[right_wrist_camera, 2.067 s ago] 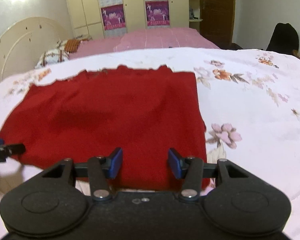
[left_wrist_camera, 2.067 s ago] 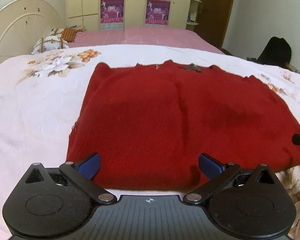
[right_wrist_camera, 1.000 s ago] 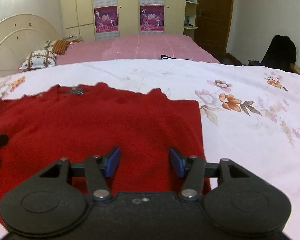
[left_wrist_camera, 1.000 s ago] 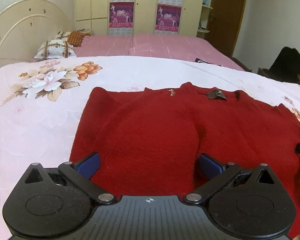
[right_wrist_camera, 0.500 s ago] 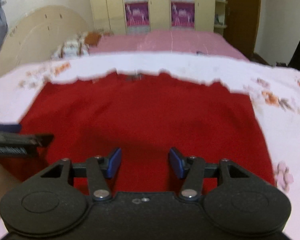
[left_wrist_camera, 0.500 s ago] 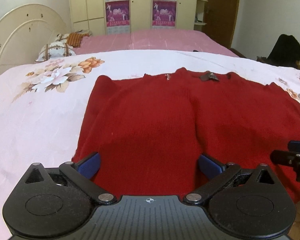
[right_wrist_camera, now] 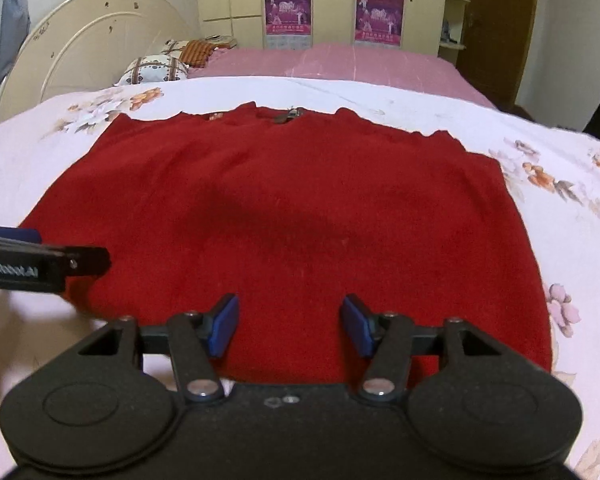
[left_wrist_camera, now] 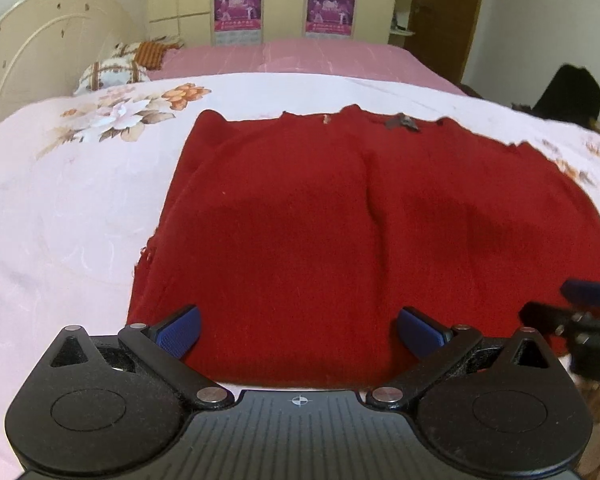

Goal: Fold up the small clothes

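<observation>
A red knit sweater (left_wrist_camera: 360,220) lies flat on the floral bedspread (left_wrist_camera: 60,208), collar at the far side with a small dark tag (left_wrist_camera: 400,122). It also shows in the right wrist view (right_wrist_camera: 292,216). My left gripper (left_wrist_camera: 298,330) is open and empty over the near hem, left of middle. My right gripper (right_wrist_camera: 290,330) is open and empty over the near hem, right of middle. Each gripper's fingers show in the other's view, the right one (left_wrist_camera: 580,308) and the left one (right_wrist_camera: 40,260).
The pale bedspread extends left (right_wrist_camera: 12,152) and right (right_wrist_camera: 580,208) of the sweater. A pink bed (left_wrist_camera: 292,56) with pillows (left_wrist_camera: 112,72) and a cream headboard (left_wrist_camera: 40,40) lies beyond. A dark bag (left_wrist_camera: 572,96) sits at the far right.
Both grippers have lowered and closed in on the sweater's near hem. The right gripper swung left toward the middle. Both stay open.
</observation>
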Tool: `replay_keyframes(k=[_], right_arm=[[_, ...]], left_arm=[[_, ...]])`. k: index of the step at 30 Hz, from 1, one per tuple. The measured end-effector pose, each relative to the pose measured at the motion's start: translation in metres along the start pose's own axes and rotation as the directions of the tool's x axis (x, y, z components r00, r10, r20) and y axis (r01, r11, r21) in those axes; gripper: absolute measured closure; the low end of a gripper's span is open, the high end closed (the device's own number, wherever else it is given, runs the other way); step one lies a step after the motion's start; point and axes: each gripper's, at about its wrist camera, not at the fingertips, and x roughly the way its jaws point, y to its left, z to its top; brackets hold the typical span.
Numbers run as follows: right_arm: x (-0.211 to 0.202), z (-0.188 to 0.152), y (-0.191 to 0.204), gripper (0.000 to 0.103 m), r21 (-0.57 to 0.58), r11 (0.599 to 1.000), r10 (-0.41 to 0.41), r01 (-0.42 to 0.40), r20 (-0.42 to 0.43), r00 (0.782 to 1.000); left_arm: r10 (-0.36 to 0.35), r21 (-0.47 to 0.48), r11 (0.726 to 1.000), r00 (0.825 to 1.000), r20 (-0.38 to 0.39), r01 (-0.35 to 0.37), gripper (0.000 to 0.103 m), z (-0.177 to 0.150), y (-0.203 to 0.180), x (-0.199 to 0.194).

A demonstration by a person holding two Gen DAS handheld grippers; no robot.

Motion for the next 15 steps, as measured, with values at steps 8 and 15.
replay_keyframes(k=[8,15], right_arm=[[-0.007,-0.003,-0.008,0.046,0.008,0.999,-0.049,0.049,-0.008,0.999],[-0.02,-0.01,-0.021,0.045,0.078,0.997,-0.019,0.018,0.018,1.0]], left_arm=[[0.01,0.014,1.0,1.0,0.003,-0.01,0.0,-0.005,-0.002,-0.001],[0.007,-0.021,1.0,1.0,-0.008,-0.007,0.0,-0.005,-0.001,-0.012]])
